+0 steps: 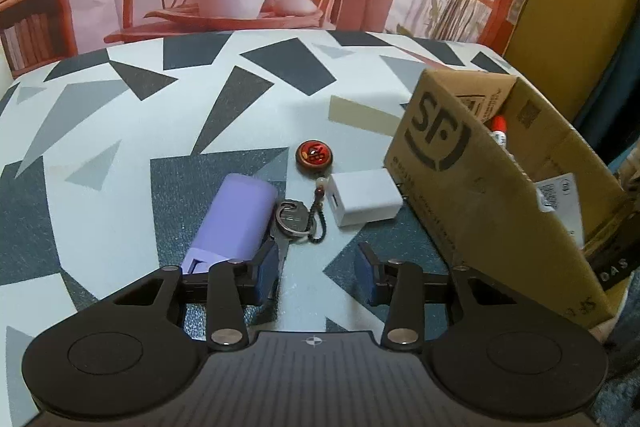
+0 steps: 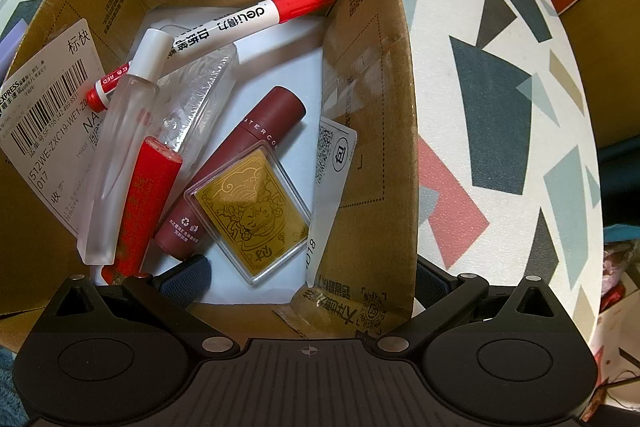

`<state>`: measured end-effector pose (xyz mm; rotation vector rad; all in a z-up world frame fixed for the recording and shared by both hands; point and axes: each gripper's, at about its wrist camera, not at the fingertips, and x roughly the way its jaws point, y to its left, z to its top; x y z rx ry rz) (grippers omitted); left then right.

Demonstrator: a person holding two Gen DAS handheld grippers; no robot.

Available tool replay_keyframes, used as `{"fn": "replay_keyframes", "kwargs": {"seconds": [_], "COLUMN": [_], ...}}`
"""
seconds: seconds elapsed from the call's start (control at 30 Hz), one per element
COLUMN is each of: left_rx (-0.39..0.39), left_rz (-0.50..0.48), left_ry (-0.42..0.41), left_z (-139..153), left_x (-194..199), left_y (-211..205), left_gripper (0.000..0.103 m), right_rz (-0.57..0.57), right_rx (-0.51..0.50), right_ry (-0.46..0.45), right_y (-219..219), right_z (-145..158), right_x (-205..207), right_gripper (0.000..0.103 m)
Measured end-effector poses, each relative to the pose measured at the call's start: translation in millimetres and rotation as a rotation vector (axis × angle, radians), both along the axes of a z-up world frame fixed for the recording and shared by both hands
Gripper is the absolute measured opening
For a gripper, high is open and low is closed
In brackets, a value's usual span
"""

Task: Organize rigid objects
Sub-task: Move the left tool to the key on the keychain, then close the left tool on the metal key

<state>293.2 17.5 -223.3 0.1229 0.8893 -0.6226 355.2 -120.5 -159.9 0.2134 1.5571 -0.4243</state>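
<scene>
The patterned tabletop fills most of the left wrist view, with the cardboard box at the right of that frame. In the right wrist view the box is seen from above, open, taking up the left and centre.

Inside it, a red marker lies diagonally across the upper part, a clear frosted bottle leans at the left, a maroon tube lies in the centre, a red cylinder sits beside the bottle, and a gold card in a clear case rests on the tube's lower end.

On the table, centre of the left view, lie a purple case, a white adapter just beside the box, and a keychain between the 2.

The left gripper is spread, empty, low above the table, its left finger touching or overlapping the purple case. The right gripper is spread wide, straddling the box's right wall, holding nothing.
</scene>
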Motion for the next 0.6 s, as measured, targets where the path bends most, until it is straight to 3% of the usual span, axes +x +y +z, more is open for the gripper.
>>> {"fn": "replay_keyframes", "kwargs": {"seconds": [0.6], "left_rx": [0.053], "left_rz": [0.097], "left_ry": [-0.035], "left_z": [-14], "left_x": [26], "left_y": [-19], "left_gripper": [0.033], "right_rz": [0.0], "right_rx": [-0.001], "right_ry": [0.001], "right_y": [0], "right_z": [0], "right_x": [0], "right_gripper": [0.103]}}
